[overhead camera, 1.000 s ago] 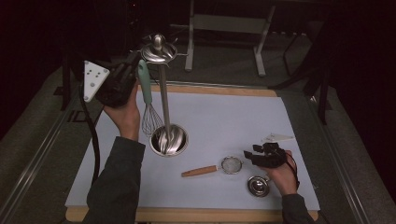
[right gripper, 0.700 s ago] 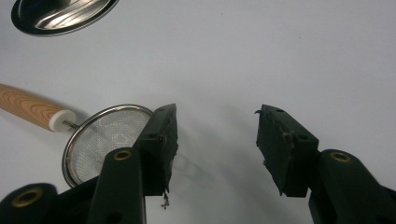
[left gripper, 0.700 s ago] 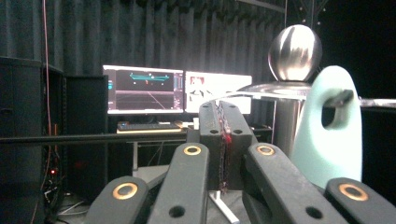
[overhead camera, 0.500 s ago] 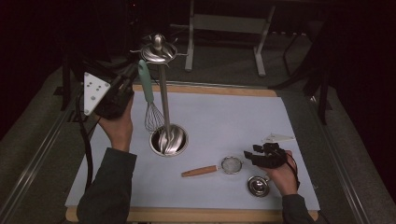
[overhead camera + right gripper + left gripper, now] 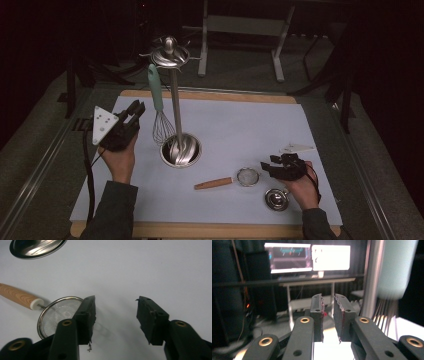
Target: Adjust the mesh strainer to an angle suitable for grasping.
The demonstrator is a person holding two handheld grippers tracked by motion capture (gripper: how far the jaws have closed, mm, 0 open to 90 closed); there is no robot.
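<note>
Whisk (image 5: 159,112), teal handle, is hanging from the utensil stand (image 5: 175,107) hook, wires just above the stand's round base at 11 o'clock of mat centre. Left gripper (image 5: 134,111) is sitting just beside it at 9 o'clock, jaws having just been opening, parted with nothing between. Tea strainer (image 5: 235,178) is lying at 5 o'clock. Right gripper (image 5: 268,167) is resting beside it, jaws wide, empty. Measuring cup (image 5: 275,199) is sitting nearby.

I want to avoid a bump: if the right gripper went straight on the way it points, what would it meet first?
Probably the small strainer: it lies just ahead of the right gripper, by one jaw.
</note>
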